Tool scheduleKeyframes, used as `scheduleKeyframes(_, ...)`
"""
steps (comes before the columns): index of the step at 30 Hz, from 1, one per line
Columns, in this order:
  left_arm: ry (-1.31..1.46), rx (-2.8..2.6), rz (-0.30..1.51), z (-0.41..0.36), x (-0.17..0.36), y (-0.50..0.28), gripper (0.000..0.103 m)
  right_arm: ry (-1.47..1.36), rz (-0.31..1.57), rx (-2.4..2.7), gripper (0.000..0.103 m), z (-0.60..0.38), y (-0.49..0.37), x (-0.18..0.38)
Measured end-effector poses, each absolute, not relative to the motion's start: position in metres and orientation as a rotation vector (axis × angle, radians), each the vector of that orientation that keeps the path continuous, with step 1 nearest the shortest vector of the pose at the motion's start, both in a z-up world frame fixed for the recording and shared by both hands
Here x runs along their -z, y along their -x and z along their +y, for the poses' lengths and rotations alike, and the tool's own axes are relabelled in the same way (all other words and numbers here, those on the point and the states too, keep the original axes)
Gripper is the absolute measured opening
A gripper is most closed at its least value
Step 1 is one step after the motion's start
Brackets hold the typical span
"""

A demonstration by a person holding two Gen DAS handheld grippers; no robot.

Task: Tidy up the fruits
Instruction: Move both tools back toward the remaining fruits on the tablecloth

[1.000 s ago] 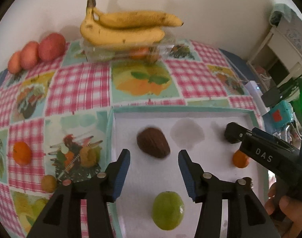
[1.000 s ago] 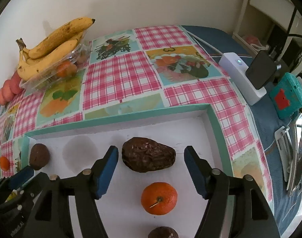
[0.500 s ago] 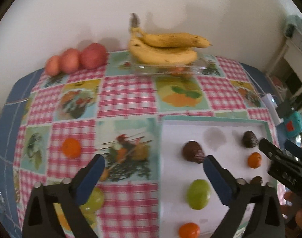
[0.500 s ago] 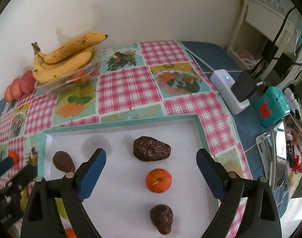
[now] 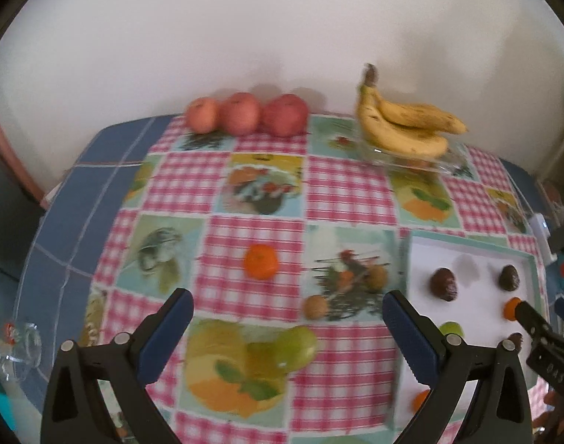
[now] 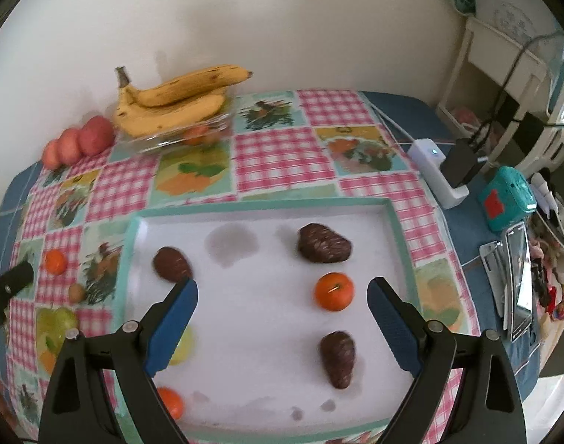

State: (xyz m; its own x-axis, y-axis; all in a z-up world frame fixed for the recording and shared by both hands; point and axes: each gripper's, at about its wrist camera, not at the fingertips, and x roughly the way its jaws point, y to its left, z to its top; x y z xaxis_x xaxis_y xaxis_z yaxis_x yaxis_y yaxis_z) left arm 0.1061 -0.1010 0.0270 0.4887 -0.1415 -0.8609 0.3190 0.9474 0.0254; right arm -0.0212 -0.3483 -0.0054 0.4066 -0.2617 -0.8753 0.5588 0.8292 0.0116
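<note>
Roughly half done: tray (image 6: pixel 400 222) held avocados, oranges, a green fruit. Loose orange (image 5: pixel 261 261), kiwis, green fruit (image 5: pixel 296 344) sat on the surface. Left gripper (image 5: pixel 287 327) and right gripper (image 6: pixel 282 312) fingers wide apart, empty.

From my feed the bench wears a smooth, faintly sheened checked cloth (image 6: pixel 285 155), oilcloth by the look. My right tongs (image 6: pixel 282 309) and left tongs (image 5: pixel 287 320) are matt black plastic with ribbed blue pads (image 6: pixel 387 318) and small metal pins. The tray (image 6: pixel 259 314) is matt white inside. Bananas (image 6: pixel 170 105) sit in a clear glossy container (image 6: pixel 163 140). The dark fruit (image 6: pixel 324 248) looks wrinkled and rough; the orange (image 6: pixel 334 291) shines.
</note>
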Motion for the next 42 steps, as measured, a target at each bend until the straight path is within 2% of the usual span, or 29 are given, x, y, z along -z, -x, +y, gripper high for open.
scheduleKeyframes(9, -0.09, 0.146, 0.998, -0.034, -0.042, -0.115, 0.103, -0.297, 1.027, 0.351, 0.093, -0.289, -0.003, -0.01)
scheduleKeyframes(15, -0.016, 0.105, 1.031, -0.01, -0.033, -0.118, 0.103, -0.298, 1.046, 0.286, 0.093, -0.262, -0.018, -0.009)
scheduleKeyframes(31, -0.026, 0.166, 1.21, -0.043, 0.026, -0.127, 0.101, -0.386, 1.148, 0.255, 0.093, -0.247, -0.043, 0.028)
scheduleKeyframes(35, -0.05, 0.209, 1.237, -0.057, 0.037, -0.125, 0.089, -0.399, 1.135, 0.306, 0.093, -0.261, -0.036, 0.024)
scheduleKeyframes(42, -0.064, 0.29, 1.303, -0.085, 0.056, -0.119, 0.087, -0.415, 1.132, 0.344, 0.093, -0.28, -0.028, 0.024)
